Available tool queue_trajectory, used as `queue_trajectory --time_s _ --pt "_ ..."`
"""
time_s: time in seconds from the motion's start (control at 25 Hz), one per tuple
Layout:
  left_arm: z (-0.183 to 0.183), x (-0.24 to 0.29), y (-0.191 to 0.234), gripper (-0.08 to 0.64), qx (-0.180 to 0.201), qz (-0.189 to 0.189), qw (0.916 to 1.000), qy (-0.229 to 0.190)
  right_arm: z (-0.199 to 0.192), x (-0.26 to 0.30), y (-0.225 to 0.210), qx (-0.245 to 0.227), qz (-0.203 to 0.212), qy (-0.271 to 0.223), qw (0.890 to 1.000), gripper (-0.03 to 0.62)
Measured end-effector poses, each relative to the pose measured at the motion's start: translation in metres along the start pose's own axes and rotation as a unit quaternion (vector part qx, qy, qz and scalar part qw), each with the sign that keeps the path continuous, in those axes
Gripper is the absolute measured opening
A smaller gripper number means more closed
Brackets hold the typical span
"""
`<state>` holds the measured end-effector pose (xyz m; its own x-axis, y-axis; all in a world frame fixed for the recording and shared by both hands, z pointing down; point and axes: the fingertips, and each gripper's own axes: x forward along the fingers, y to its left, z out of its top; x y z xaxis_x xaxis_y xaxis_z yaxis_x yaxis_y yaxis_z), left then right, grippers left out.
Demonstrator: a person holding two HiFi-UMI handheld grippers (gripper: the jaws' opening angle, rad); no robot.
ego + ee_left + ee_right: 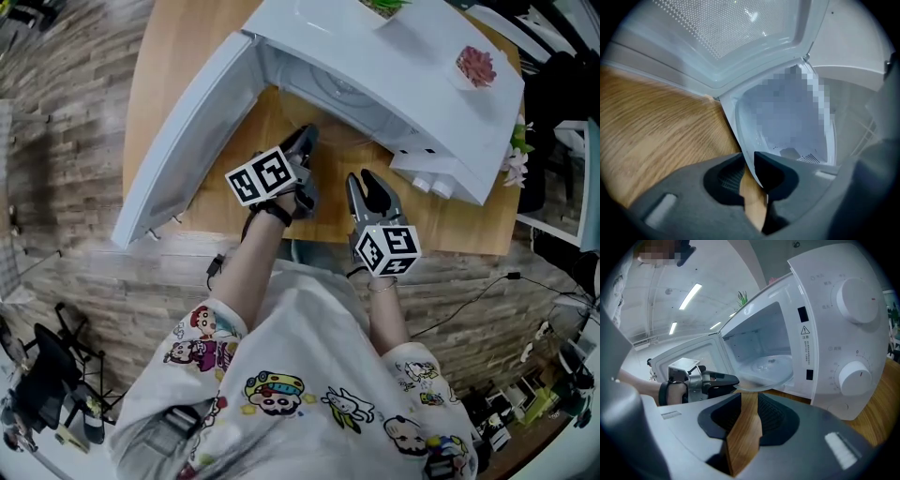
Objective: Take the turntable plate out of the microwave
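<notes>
The white microwave (422, 84) stands on a wooden table (159, 56) with its door (187, 141) swung wide to the left. The clear glass turntable plate (764, 369) lies in the cavity, its front rim reaching out over the sill. My left gripper (731, 379) is at the plate's left front rim (745, 140), with the rim between its jaws and the gripper (752, 164) shut on it. My right gripper (370, 178) hovers in front of the microwave, a little back from the plate, open with only the table showing between its fingers (747, 399).
Two round knobs (855, 298) sit on the control panel at the microwave's right. A small red plant (476, 66) rests on top of the microwave. The open door walls off the left side. The table's front edge (281, 239) is close behind both grippers.
</notes>
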<state>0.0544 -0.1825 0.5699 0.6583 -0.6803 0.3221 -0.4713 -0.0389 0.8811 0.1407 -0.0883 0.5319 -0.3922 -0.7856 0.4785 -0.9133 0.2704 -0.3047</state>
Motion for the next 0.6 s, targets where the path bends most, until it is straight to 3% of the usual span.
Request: queue_trajectory --time_s 0.6 --pt "-0.012 -0.026 -0.001 0.058 -0.011 -0.001 0.9999 -0.003 -0.003 0.004 0.001 0.033 0.006 -0.007 0.999 0.107"
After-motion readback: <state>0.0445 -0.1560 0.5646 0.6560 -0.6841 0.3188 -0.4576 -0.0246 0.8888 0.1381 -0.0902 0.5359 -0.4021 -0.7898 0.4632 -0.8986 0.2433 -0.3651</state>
